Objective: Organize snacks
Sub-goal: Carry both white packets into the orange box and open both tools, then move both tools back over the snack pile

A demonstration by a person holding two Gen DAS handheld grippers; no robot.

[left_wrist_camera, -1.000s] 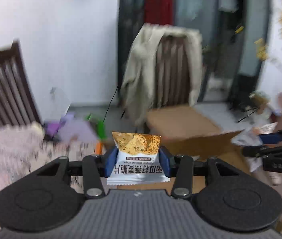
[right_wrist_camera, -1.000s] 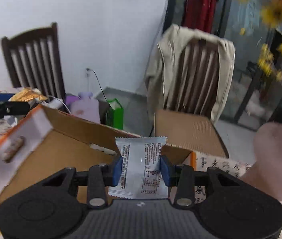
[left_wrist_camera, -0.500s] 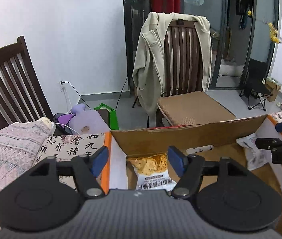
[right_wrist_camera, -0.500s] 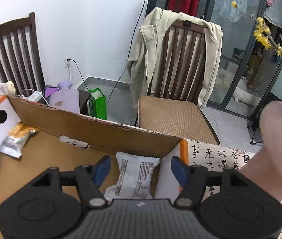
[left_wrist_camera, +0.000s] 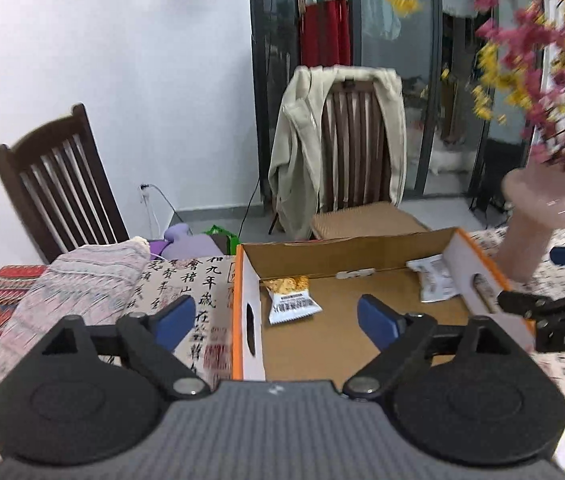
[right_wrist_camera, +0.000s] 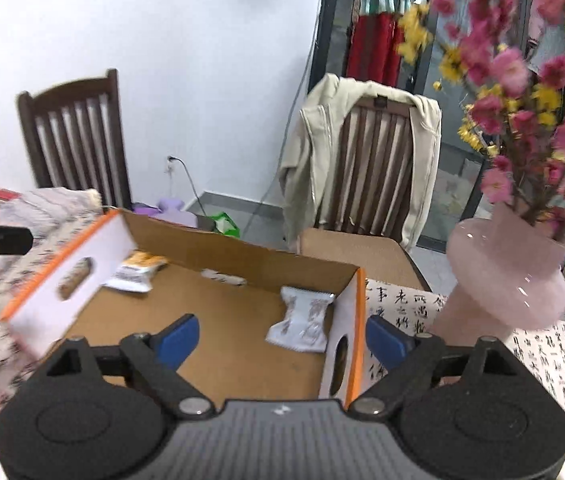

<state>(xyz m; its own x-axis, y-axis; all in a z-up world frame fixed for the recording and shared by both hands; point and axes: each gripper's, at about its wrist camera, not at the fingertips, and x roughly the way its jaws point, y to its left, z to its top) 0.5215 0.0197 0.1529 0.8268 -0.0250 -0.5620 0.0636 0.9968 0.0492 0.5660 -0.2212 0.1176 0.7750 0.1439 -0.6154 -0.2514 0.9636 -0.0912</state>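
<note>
Two snack packets are down in the cardboard box [left_wrist_camera: 362, 336], one at each end! The orange-topped packet [left_wrist_camera: 291, 300] lies flat on the box floor near the left wall, and the white packet [right_wrist_camera: 302, 320] rests against the right wall, tucked into the far corner. Both drops look complete.

Left gripper [left_wrist_camera: 276, 318] hangs over the box's near left corner, its jaws having just been opening, now spread wide with nothing between them. Right gripper [right_wrist_camera: 282, 336] mirrors it over the right end wall; its jaws have also just been opening and now stand wide and empty, the white packet lying loose on the box floor beyond them.

So the release step reads as finished, and the hands appear to be pulling clear. Next comes a fresh pickup: each gripper needs to find another loose snack on the desk [right_wrist_camera: 410, 304], though none shows clearly in either blurred view, so I can't say where one waits. One caution on the right: the pink vase [right_wrist_camera: 506, 280] of flowers stands just beside the box, so any swing that way wants care.
</note>
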